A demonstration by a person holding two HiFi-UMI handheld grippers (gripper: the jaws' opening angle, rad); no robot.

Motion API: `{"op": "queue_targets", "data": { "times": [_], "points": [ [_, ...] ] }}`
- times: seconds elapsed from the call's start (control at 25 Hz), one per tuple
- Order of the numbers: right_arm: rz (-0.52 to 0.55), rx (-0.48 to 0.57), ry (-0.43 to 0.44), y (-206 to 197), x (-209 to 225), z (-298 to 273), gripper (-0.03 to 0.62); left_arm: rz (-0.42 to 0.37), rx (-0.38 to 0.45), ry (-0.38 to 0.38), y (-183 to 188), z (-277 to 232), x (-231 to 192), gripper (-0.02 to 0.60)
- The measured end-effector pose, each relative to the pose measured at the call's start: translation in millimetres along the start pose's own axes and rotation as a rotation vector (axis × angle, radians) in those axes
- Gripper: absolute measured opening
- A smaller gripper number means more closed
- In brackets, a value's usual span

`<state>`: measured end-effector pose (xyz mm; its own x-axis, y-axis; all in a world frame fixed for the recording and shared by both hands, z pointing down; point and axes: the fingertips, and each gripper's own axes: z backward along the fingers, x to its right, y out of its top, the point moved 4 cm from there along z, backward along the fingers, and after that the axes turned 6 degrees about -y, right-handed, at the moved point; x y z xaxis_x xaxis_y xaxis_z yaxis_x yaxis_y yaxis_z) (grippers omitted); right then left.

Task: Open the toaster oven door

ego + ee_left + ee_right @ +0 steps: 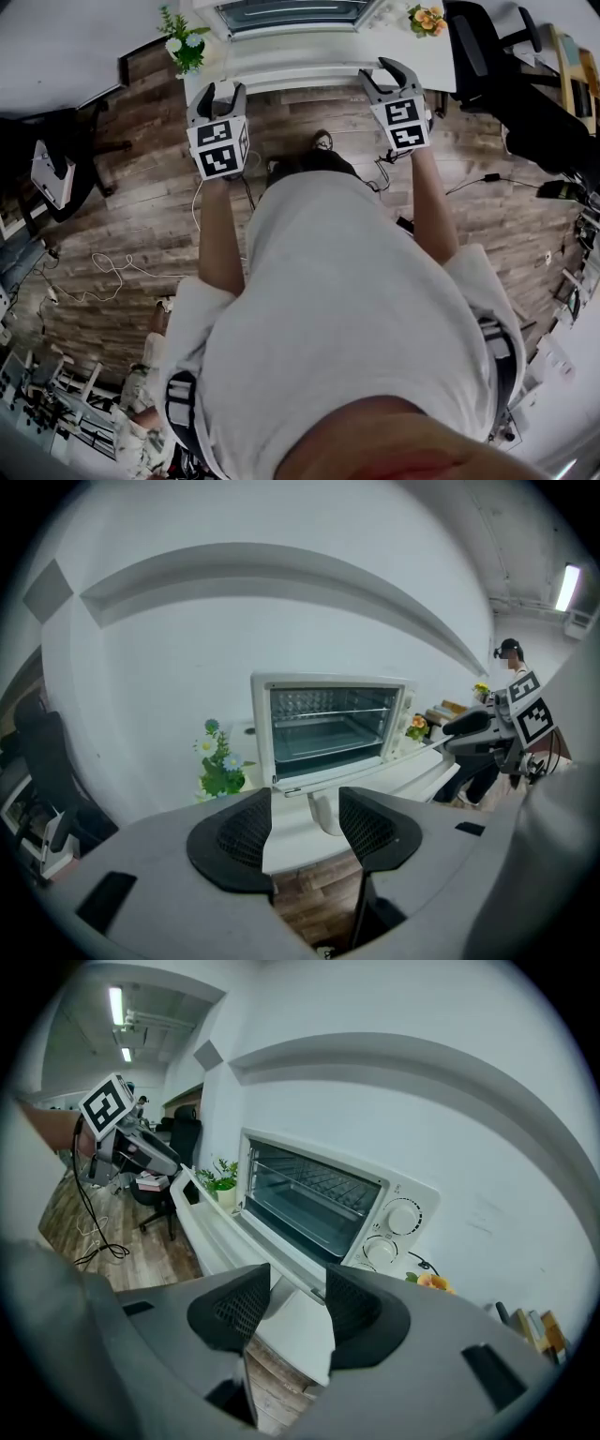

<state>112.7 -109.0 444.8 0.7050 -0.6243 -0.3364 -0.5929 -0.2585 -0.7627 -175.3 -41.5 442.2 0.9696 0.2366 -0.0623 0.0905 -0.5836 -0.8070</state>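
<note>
The white toaster oven (pixel 328 728) stands on a white table (pixel 309 67) against the wall. Its door (pixel 281 1262) is swung down, so the wire rack and the dark inside show. Two knobs (pixel 394 1227) sit on its right side. My left gripper (pixel 305 822) is open and empty, held in front of the table edge, short of the door handle (pixel 323 816). My right gripper (pixel 295 1302) is open too, with nothing between its pads, near the oven's right front corner. In the head view the left gripper (pixel 217 91) and right gripper (pixel 384 73) both point at the table.
A pot of white and blue flowers (pixel 220 761) stands left of the oven, and orange flowers (pixel 427 1282) to its right. A black office chair (pixel 487 56) is at the right. Cables (pixel 103 272) lie on the wooden floor.
</note>
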Motion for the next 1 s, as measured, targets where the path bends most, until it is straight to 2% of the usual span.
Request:
{"op": "queue_targets", "data": {
  "times": [0.12,0.4,1.0],
  "points": [
    [0.002,0.000,-0.001,0,0,1,0.186,0.000,0.009,-0.025,1,-3,2,0.238],
    [-0.002,0.002,-0.001,0,-1,-1,0.186,0.013,0.027,-0.057,4,-14,0,0.239],
    [-0.005,-0.003,-0.018,-3,-3,-3,0.189,0.010,0.049,-0.058,-1,-17,1,0.236]
  ]
}}
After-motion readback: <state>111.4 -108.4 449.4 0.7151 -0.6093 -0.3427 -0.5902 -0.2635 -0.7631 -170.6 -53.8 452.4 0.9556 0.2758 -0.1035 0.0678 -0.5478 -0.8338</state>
